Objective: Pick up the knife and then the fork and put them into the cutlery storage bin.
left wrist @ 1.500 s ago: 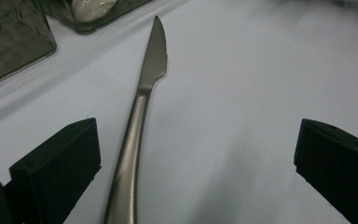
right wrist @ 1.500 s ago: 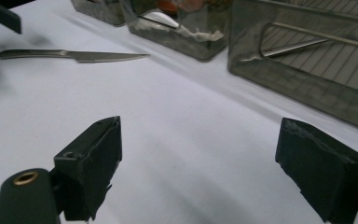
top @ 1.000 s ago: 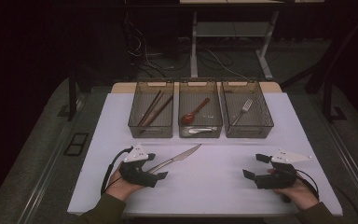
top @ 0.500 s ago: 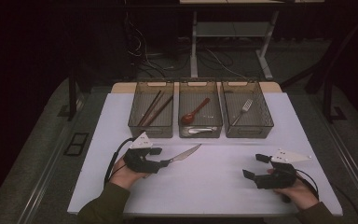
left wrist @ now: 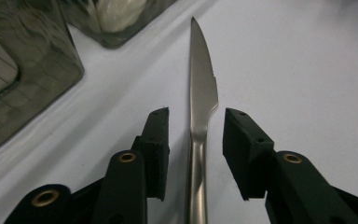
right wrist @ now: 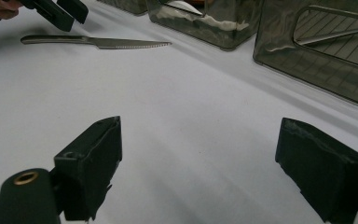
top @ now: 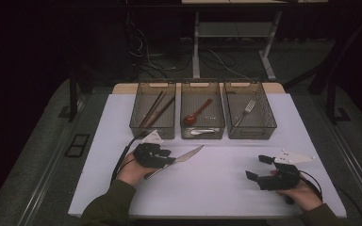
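Observation:
A steel table knife (top: 188, 154) lies on the white mat, its blade pointing toward the bins. My left gripper (top: 169, 158) is over its handle. In the left gripper view the jaws (left wrist: 196, 128) straddle the knife (left wrist: 203, 93) where handle meets blade. They have just been closing, with a narrow gap left on each side, so the pads do not press on it. My right gripper (top: 257, 167) rests at the front right with its jaws (right wrist: 200, 154) wide apart and nothing between them. The right gripper view shows the knife (right wrist: 98, 42) and the left gripper (right wrist: 56, 11) farther off.
Three clear bins stand in a row at the back of the mat (top: 217, 188). The left bin (top: 136, 123) holds chopsticks (top: 156, 107), the middle bin (top: 202, 134) a red spoon (top: 195, 113) and a white one, the right bin (top: 264, 131) a fork (top: 247, 109).
My left gripper has slid forward along the knife toward the blade, and its jaws have narrowed around the handle. The right gripper has stayed still.

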